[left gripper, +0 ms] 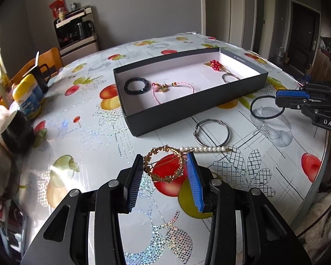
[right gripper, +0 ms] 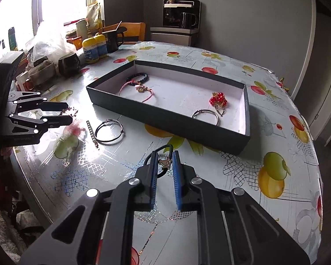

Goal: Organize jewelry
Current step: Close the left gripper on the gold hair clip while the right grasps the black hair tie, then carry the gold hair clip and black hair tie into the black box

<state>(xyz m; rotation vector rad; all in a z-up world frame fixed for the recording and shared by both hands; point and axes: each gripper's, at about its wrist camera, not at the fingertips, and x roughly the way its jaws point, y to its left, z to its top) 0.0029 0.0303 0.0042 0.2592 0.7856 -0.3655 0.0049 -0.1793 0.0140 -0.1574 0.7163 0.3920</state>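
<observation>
Box wall (left gripper: 194,108) stands between tools and tray floor.

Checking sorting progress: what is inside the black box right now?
Inside the black box: a dark bead bracelet, pink cord bracelet, red bead ornament and silver ring. The near wall hides a floor strip.

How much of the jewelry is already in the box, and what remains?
Done: black bead bracelet, pink cord bracelet, red bead piece and a silver ring lie in the box. In hand: left gripper straddles the gold wreath clip; right gripper straddles the black hair tie. Left: silver bangle, pearl pin.
</observation>
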